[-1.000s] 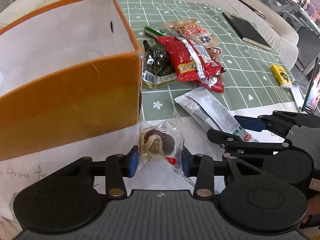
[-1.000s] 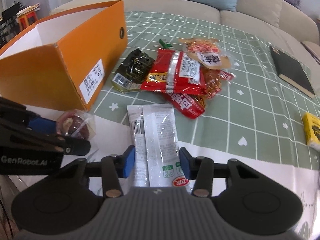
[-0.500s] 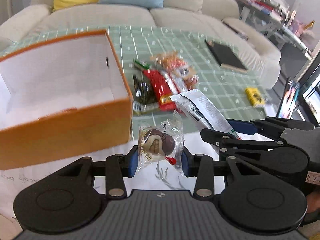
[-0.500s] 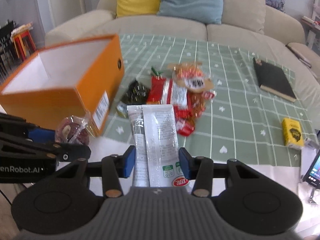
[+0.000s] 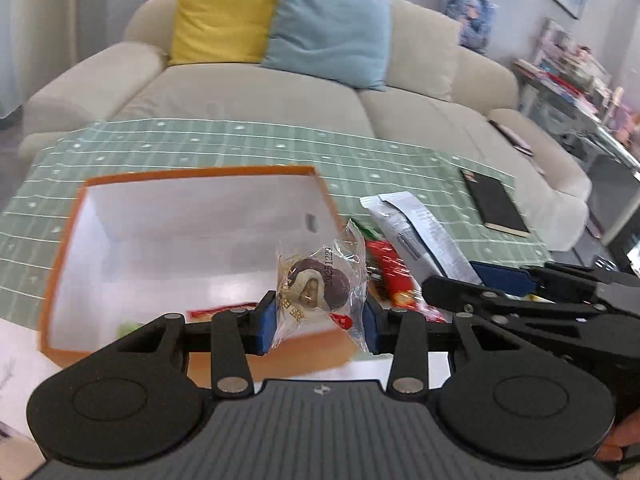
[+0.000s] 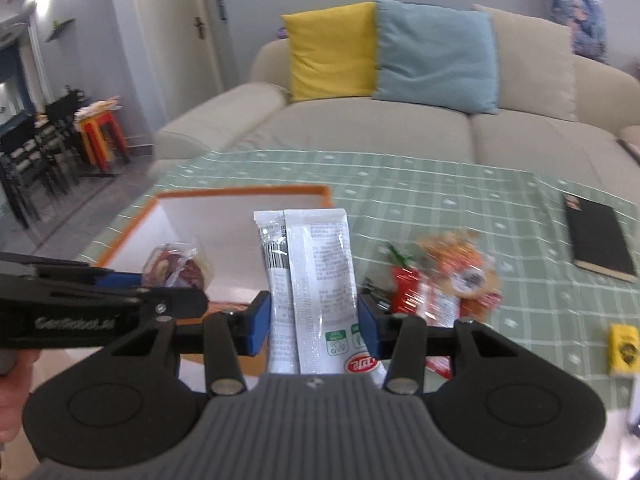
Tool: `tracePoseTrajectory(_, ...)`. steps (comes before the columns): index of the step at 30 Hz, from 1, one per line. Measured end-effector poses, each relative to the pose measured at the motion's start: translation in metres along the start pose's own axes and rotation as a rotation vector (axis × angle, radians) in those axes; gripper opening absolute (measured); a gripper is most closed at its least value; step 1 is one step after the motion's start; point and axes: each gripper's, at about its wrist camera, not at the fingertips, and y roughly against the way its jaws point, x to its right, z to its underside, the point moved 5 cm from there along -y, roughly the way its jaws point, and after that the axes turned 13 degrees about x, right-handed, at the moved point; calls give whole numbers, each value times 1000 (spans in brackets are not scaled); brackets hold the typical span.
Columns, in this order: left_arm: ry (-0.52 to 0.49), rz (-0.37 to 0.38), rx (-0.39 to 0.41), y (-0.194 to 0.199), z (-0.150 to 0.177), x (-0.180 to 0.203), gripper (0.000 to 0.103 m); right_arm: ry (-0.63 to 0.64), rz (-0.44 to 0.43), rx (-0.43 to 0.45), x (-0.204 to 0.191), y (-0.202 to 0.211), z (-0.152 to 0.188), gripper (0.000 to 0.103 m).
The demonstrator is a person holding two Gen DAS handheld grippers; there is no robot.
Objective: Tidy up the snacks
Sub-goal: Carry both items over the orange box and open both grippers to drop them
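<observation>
Snack packet (image 5: pixel 320 288) between jaws, above box (image 5: pixel 192 184)

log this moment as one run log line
left gripper: holds clear snack packet | right gripper: holds white pouch | orange box: open

Box (image 5: pixel 192 240) left on the tablecloth (image 5: pixel 240 144), snack pile (image 6: pixel 444 284) right of it, notebook (image 6: pixel 598 236) farther right.

Orange box (image 5: pixel 60 248) with white inside, green white-gridded tabletop (image 6: pixel 440 184), yellow cushion (image 6: pixel 332 50), pale blue cushion (image 6: pixel 436 54), black notebook (image 6: pixel 598 236)
</observation>
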Motion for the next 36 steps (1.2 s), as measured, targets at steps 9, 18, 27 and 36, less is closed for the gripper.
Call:
tracePoseTrajectory(9,92,-37,-117,-30,-14,-58,47,-40,-162,-117,-38,-67,-21,44)
tracePoseTrajectory(18,165,-118,-248,-72,8,-110,47,-44,-128,-284,-44,-141,-6,44)
tracePoseTrajectory(27,109,-177,-320,-108,27,-115,47,146,-30,-381,-52,-175,23,45)
tracePoseTrajectory(36,-26,-246,-430,-134,43,-107,49,365,45,-421,-62,-192,41,45)
